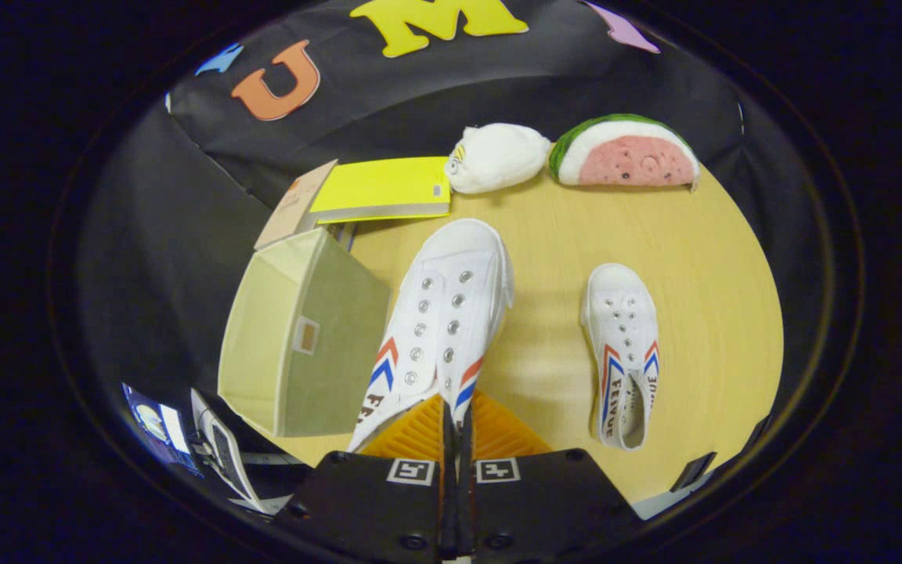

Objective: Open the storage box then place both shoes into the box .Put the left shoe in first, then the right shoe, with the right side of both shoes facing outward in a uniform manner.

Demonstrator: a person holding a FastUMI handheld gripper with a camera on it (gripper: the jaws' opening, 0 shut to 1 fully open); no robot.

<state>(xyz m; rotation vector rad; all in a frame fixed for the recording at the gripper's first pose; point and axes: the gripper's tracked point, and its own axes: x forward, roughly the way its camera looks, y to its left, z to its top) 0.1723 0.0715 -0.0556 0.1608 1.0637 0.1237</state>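
While jaws clamp its heel collar, left shoe (443, 329) points toe away, long axis ahead. Right shoe (622, 352) lies parallel on surface (701, 266), "FEIYUE" readable.

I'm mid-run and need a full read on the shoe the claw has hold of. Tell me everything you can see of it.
The held shoe is a white canvas-look sneaker with two rows of metal eyelets, no laces visible, red and blue chevron stripes on both sides and a white rubber-look toe cap. The claw is shut on its heel-end opening, fingers nearly together. Its toe points away, toward the yellow book. It hangs beside the storage box, apparently raised off the table.
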